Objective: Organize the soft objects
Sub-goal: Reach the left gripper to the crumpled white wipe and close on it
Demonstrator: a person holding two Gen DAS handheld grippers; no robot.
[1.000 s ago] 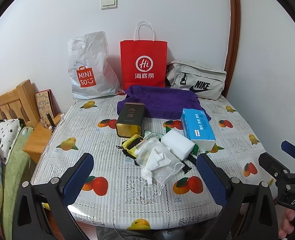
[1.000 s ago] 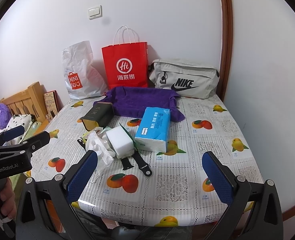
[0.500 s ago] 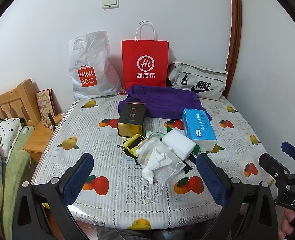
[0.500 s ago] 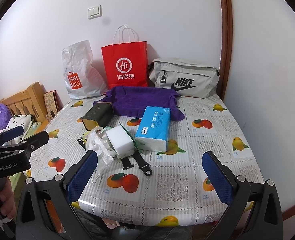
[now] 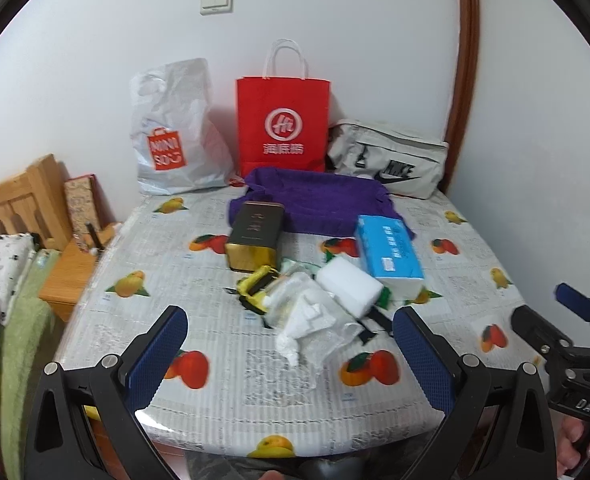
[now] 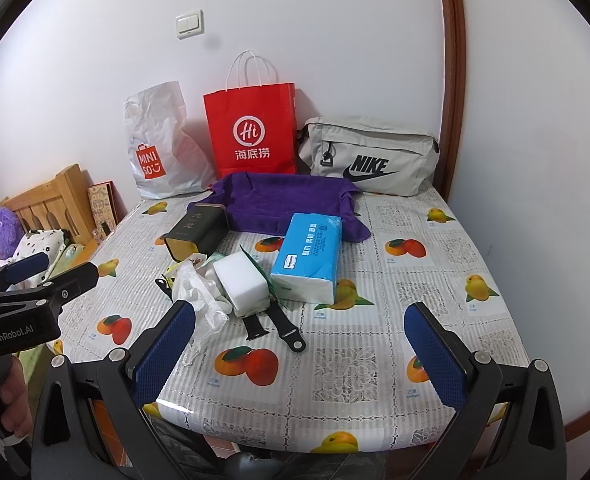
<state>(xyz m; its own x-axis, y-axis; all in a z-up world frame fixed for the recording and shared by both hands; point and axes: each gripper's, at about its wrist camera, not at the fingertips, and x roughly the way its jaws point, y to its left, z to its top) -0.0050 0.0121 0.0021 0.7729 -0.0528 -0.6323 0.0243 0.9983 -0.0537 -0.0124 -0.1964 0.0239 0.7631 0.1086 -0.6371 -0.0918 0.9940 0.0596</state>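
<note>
A pile lies mid-table: crumpled white face masks [image 5: 315, 324] [image 6: 199, 288], a white sponge block [image 5: 349, 286] [image 6: 241, 280], a blue tissue pack [image 5: 389, 250] [image 6: 309, 258] and a dark tea tin [image 5: 255, 236] [image 6: 195, 232]. Behind them a purple towel [image 5: 315, 198] [image 6: 283, 200] is spread out. My left gripper [image 5: 291, 354] hovers open over the near table edge, just short of the masks. My right gripper [image 6: 299, 354] is open too, empty, in front of black watch straps [image 6: 279, 326].
A white Miniso bag [image 5: 175, 136], a red paper bag [image 5: 283, 120] and a grey Nike pouch [image 6: 369, 156] stand along the back wall. The table's fruit-print cloth [image 6: 415, 280] is bare on the right. A wooden bed and nightstand [image 5: 67, 276] lie left.
The left wrist view has shifted slightly, with the table contents sitting a little higher and to the right in the frame. Both grippers stay open and the objects have not moved.
</note>
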